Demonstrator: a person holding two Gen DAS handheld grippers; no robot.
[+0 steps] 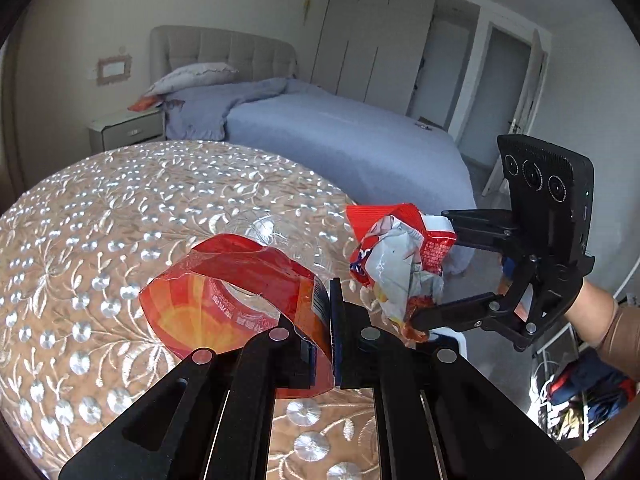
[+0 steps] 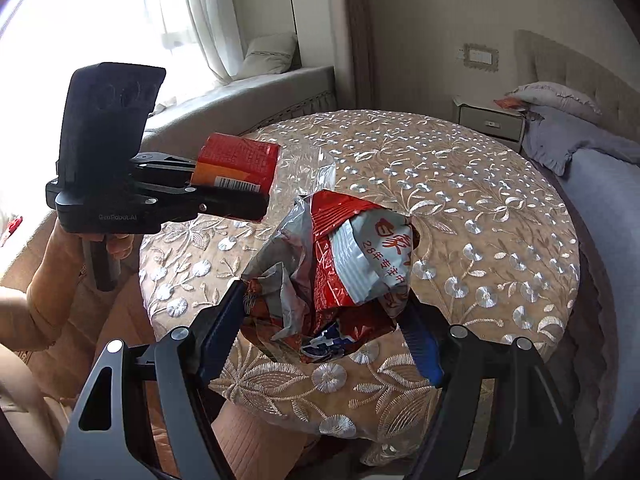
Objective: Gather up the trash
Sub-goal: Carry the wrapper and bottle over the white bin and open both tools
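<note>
Your left gripper pinches the orange wrapper by its edge; your right gripper squeezes the crumpled bag. Shake, and either could slip out.

Inventory by count:

- Claws: two. The left claw holds one item; the right claw holds one item.
- Wrappers: two in hand. One orange wrapper, one crumpled wrapper. A third red packet lies on the nightstand.
- Desks: one.
- Beds: one.
- Pillows: one.
- Nightstands: one.
</note>
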